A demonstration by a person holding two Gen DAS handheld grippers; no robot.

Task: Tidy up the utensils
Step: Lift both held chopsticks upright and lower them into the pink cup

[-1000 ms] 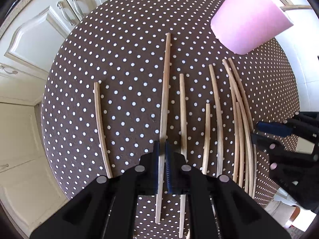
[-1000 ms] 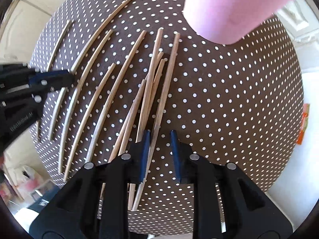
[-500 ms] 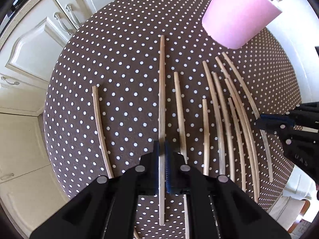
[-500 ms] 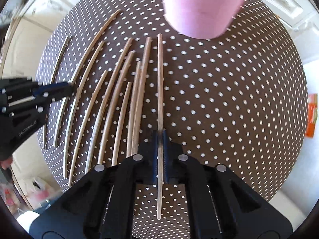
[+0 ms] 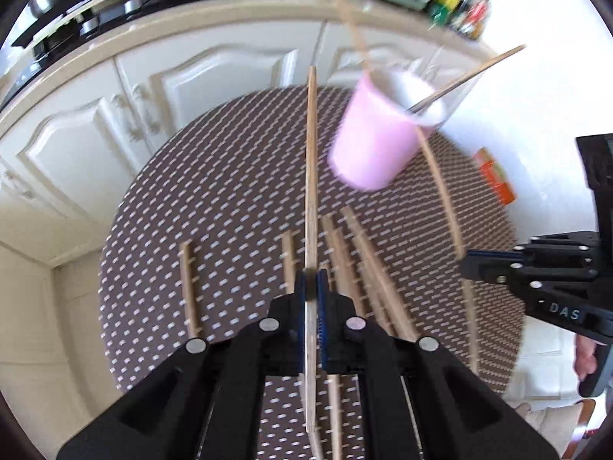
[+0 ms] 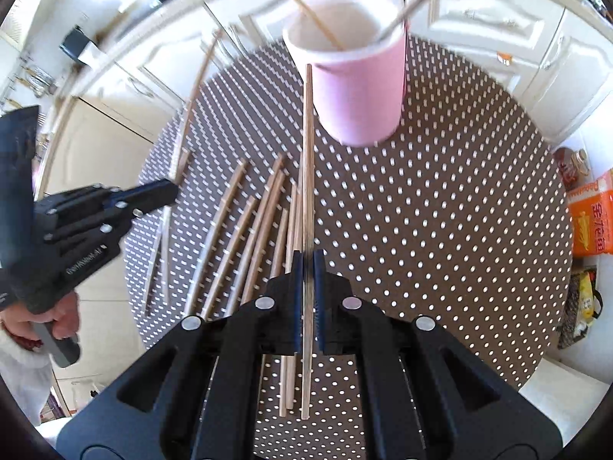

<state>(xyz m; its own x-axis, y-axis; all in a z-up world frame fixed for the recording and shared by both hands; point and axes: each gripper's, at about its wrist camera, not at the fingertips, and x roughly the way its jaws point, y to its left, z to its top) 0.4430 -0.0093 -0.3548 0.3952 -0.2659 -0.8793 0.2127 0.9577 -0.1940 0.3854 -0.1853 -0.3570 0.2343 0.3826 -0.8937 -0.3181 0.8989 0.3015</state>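
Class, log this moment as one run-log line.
left gripper: shut on wooden chopstick | right gripper: shut on wooden chopstick | pink cup: upright

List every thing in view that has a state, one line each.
Left gripper: shut on a chopstick, lifted off the table.
Right gripper: shut on another chopstick, tip near the cup.
Pink cup: upright, two sticks leaning inside.
Loose chopsticks: lying flat on the dotted table.
Cabinet doors: closed.
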